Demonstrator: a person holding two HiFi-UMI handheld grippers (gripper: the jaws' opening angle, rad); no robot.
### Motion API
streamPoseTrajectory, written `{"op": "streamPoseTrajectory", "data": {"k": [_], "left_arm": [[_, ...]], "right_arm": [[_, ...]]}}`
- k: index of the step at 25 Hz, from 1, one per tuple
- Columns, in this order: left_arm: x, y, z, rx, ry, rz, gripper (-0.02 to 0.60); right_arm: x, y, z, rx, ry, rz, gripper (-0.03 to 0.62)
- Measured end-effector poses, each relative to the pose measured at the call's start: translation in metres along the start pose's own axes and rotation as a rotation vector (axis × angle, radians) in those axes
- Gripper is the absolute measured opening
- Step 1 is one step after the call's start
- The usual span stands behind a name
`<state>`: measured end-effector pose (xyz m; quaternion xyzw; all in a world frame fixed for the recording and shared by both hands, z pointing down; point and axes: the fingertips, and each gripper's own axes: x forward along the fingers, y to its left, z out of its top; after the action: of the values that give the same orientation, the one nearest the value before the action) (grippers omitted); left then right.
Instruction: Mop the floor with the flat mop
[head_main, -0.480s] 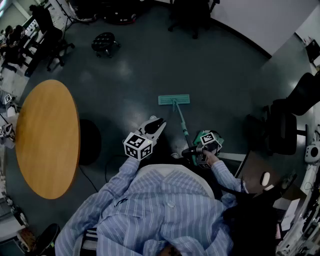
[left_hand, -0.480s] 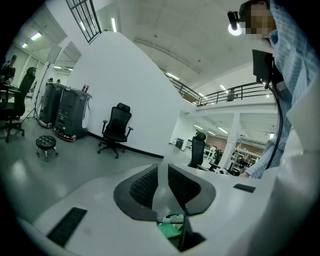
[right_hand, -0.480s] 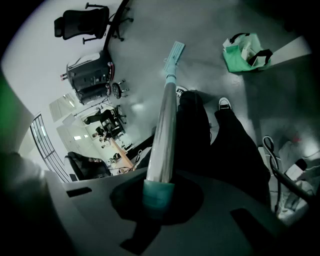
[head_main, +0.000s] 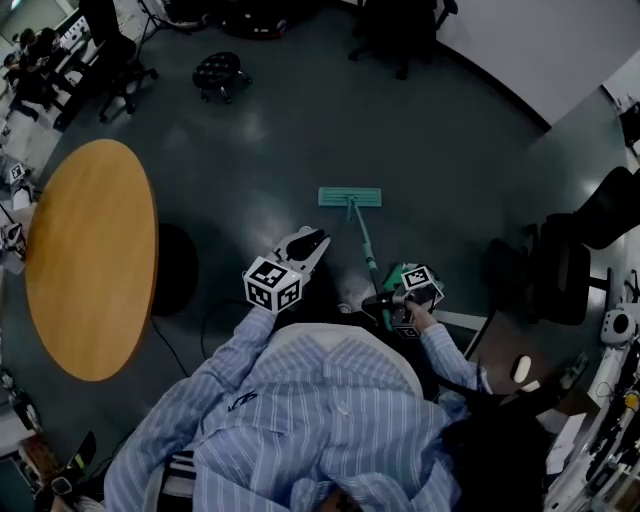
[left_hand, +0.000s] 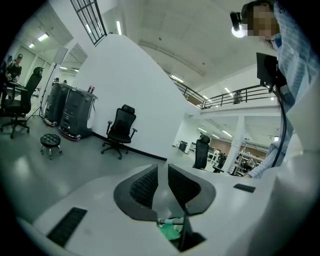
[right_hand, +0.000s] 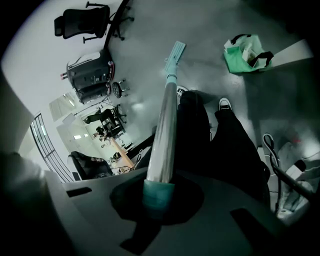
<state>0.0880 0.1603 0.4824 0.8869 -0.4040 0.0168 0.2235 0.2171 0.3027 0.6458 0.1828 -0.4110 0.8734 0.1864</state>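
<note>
The flat mop's teal head (head_main: 350, 197) lies flat on the dark floor ahead of me, and its pole (head_main: 366, 250) slants back to my right side. My right gripper (head_main: 386, 299) is shut on the pole's teal grip (right_hand: 159, 192); the silver pole (right_hand: 166, 125) runs from the jaws out to the mop head (right_hand: 173, 54). My left gripper (head_main: 316, 239) hovers just left of the pole, apart from it. In the left gripper view its black pads (left_hand: 144, 184) stand close together with nothing between them, pointing out across the room.
A round wooden table (head_main: 90, 260) stands to my left with a dark base beside it. A black stool (head_main: 220, 72) and office chairs (head_main: 400, 35) are at the far side. A black chair (head_main: 565, 265) crowds the right. A green bag (right_hand: 245, 52) lies on the floor.
The head view has shifted a little. The mop head, the pole and both grippers stand much as before.
</note>
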Motion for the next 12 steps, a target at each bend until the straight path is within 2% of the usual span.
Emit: {"op": "streamPoseTrajectory", "data": {"k": [12], "left_arm": [[0.0029, -0.0051, -0.0004, 0.011, 0.002, -0.005, 0.064]], "right_arm": [[-0.0020, -0.0041, -0.0009, -0.032, 0.016, -0.073, 0.011]]}}
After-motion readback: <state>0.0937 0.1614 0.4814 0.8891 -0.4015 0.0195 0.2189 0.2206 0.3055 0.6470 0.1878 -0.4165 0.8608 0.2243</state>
